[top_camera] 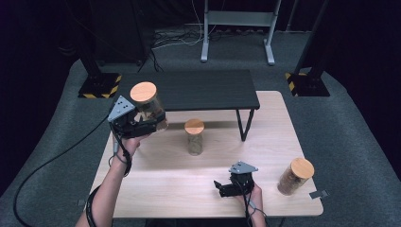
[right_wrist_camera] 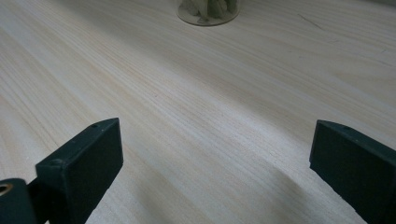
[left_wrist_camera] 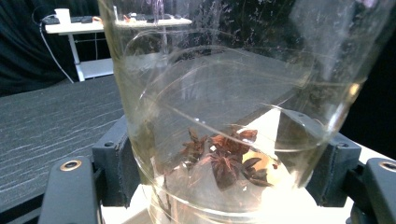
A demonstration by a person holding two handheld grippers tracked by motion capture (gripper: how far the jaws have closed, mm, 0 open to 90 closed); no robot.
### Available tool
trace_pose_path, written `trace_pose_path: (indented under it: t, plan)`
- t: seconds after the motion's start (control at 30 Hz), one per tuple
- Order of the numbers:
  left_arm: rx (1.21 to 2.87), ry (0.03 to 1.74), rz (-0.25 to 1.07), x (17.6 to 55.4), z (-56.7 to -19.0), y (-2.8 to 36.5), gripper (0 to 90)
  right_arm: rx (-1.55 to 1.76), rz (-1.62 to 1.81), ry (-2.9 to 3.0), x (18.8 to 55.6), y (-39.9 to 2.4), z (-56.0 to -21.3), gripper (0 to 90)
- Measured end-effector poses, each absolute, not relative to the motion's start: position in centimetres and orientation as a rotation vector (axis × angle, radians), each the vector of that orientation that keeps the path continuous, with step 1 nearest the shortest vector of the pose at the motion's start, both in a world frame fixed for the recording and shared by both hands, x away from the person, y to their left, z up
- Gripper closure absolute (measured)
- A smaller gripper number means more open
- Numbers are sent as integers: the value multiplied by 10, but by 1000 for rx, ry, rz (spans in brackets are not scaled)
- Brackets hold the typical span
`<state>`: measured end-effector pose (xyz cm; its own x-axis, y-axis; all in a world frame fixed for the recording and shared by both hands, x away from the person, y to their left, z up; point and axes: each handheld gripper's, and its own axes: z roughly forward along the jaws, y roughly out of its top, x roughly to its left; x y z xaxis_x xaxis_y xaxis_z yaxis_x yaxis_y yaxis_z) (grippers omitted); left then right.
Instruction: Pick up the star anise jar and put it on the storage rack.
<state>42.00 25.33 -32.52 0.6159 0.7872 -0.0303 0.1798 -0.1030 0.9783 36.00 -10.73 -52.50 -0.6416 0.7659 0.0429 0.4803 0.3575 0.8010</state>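
High view, far left: left gripper held up off the table near its back-left corner, over the left end of the black shelf; cable trails off left.
Left gripper state: clamped on the glass jar, jaws on either side of the lower body.
Held jar: clear glass, round wooden lid on top, tilted a bit, clear of the table.
Left gripper view: glass jar between the two black jaws, pads pressed on both sides; dark star anise pieces lie at the bottom; black shelf top seen behind at left.
Left hand: hand under the gripper, forearm coming up from the bottom edge.
Centre: second jar with wooden lid stands upright on the table, just in front of the black shelf, well apart from both grippers; contents pale, cannot tell what.
Right gripper: right gripper low over the front of the table, pointing left; grey plate on top.
Right gripper state: jaws wide apart, nothing between them.
Right gripper view: bare table wood between the jaws; base of a jar at top edge.
Far right: third jar with wooden lid near the front-right table corner, tan contents, just right of the right gripper, not touching.
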Motion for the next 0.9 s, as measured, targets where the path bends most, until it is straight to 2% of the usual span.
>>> trace_pose_path:
  t: [0.9]
  plan:
    - [1639, 800, 638, 426, -307, 249, 247, 1095, 1173, 2296, 361, -107, -525, 20]
